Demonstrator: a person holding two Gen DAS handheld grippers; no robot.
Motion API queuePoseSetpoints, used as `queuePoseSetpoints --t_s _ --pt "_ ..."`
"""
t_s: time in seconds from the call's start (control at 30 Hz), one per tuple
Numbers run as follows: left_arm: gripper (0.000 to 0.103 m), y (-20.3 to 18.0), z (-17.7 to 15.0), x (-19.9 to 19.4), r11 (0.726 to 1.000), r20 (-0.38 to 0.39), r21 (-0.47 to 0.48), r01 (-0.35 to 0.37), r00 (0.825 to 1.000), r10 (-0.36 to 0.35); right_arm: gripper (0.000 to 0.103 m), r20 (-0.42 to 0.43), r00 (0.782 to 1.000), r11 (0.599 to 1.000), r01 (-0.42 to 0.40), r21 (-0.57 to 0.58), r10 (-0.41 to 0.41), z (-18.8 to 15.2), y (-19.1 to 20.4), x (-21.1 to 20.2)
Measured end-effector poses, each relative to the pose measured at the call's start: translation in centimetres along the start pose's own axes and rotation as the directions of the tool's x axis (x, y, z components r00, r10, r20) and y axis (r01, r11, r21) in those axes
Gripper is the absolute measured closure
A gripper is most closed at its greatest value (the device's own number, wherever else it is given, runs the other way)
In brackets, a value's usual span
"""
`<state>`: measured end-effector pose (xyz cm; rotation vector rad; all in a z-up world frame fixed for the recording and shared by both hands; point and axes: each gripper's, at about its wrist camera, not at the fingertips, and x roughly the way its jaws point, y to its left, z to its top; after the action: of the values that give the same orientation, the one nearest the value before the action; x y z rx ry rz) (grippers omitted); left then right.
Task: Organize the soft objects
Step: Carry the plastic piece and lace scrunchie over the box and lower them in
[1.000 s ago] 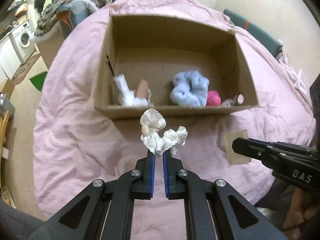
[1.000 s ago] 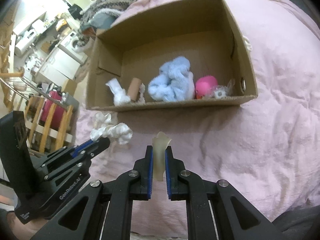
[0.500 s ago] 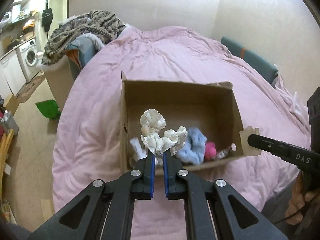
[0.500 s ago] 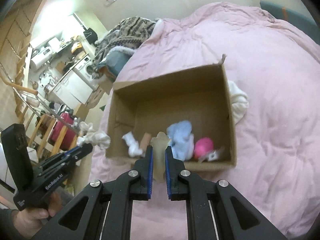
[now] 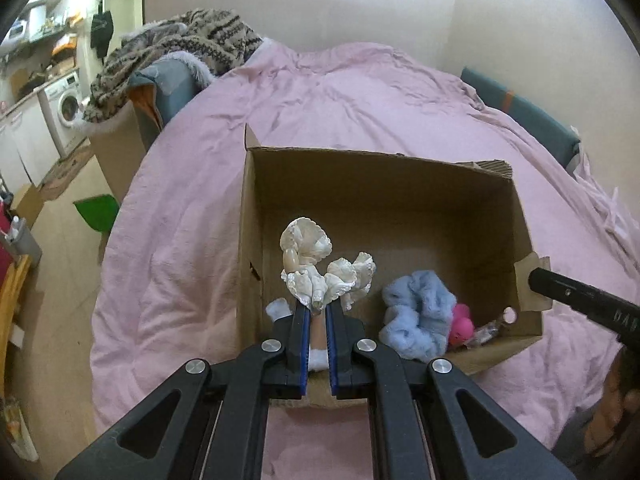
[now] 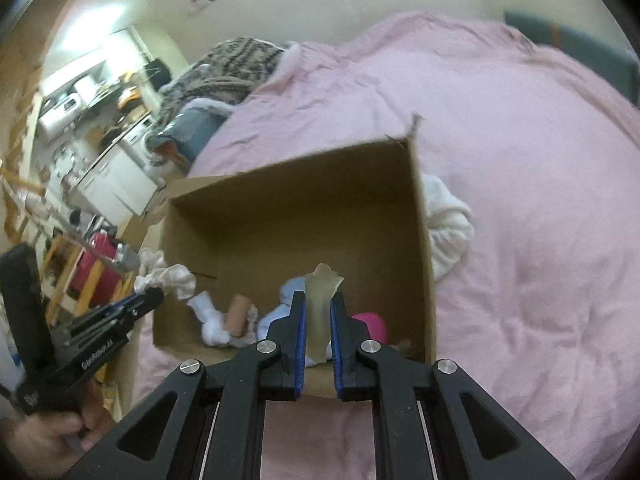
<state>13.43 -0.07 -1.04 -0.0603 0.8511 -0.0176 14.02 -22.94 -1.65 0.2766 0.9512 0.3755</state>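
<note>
A: Left wrist view: left gripper, jaws clamped on white scrunchie, has advanced over cardboard box.

B: Right gripper clamps beige piece, box at 12 o'clock. Release comes next.

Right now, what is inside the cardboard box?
In the cardboard box: a blue fluffy scrunchie, pink ball, white sock, tan roll. The near wall and both grippers cover the front floor.

This is a lived-in home, a small studio flat. A bed with a pink duvet fills the room, clothes heaped at its far corner; left of the bed stand a washing machine and kitchen counters.
</note>
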Motion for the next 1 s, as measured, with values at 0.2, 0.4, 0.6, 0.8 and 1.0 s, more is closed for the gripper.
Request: queuePoseSetpoints --t_s 0.2,0.4,0.6,0.8,1.0 --pt "0.096 0.4 -1.0 1.9 1.000 -0.052 -0.015 0.017 0.998 -0.018 0.091 -0.064 0.997 0.999 0.046 0.023 -0.044 -0.9 -0.6 1.9" --pt "0.096 0.2 -1.4 2.1 1.000 -0.042 0.030 -0.004 0.999 0.005 0.090 -0.105 0.993 0.998 0.057 -0.010 -0.058 -1.8 0.3 3.2" --pt "0.096 0.3 -1.7 2.4 1.000 -0.050 0.014 0.007 0.999 -0.006 0.090 -0.124 0.991 0.999 0.052 -0.018 -0.053 -1.9 0.6 3.8" --pt "0.095 -0.5 -1.7 2.0 0.999 -0.039 0.034 0.024 0.999 -0.023 0.090 -0.136 0.990 0.999 0.044 -0.016 -0.046 -1.8 0.6 4.1" --pt "0.089 -1.1 -1.8 1.8 0.998 -0.036 0.057 0.027 0.999 -0.025 0.090 -0.128 0.991 0.999 0.035 -0.013 -0.037 -1.7 0.6 4.0"
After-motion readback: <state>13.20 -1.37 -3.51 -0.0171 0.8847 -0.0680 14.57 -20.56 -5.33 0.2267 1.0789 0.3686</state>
